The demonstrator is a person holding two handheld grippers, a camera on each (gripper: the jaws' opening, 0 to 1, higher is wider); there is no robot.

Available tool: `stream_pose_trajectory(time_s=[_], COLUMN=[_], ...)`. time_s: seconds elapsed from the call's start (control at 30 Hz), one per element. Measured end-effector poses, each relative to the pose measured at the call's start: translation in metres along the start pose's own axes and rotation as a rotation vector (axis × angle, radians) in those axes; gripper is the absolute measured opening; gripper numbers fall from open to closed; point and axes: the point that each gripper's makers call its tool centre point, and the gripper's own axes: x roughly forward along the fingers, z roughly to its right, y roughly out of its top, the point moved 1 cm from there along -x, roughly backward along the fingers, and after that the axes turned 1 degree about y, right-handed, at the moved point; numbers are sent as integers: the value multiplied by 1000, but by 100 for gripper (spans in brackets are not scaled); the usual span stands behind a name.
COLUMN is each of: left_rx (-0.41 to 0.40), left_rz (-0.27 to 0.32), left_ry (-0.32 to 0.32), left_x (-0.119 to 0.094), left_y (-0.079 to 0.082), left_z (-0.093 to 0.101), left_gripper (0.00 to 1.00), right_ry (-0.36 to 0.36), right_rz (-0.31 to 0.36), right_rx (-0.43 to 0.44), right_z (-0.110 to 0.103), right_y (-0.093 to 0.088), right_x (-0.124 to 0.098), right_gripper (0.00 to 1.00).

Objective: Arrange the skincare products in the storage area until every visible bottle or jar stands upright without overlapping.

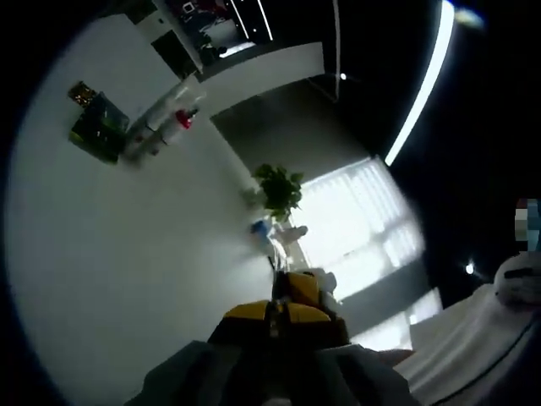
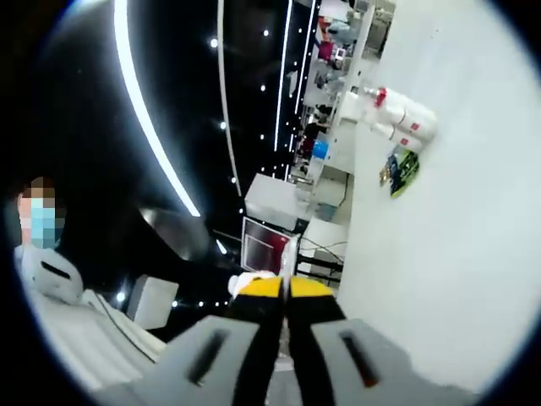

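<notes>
A cluster of white bottles, one with a red cap, sits on the white table far ahead in the rolled left gripper view. A dark green packet lies beside them. In the right gripper view the same white bottles and the green packet lie far off on the table. Blur and roll hide whether the bottles stand or lie. My left gripper and right gripper have their yellow-tipped jaws together, holding nothing, well away from the products.
A potted plant and a small blue item stand at the table's far edge. A person in white is beside the table, also seen in the right gripper view as a person. Shelves stand behind.
</notes>
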Motion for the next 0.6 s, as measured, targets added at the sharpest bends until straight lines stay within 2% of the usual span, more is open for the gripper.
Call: stream_pose_trajectory(time_s=[0.17, 0.37, 0.47, 0.6], left_rx=[-31, -52, -48, -68], left_rz=[19, 89, 117, 144], left_ry=[18, 44, 82, 121], left_x=[-4, -21, -32, -47], left_y=[0, 10, 15, 21], left_z=[-4, -13, -22, -32], left_gripper=[1, 1, 1, 1], right_ry=[-26, -83, -120, -176], right_rz=[-20, -20, -69, -122], right_rx=[-31, -64, -98, -146], right_z=[2, 14, 20, 28], right_y=[-3, -4, -12, -19], right_x=[4, 4, 0, -4], right_gripper=[3, 19, 19, 26])
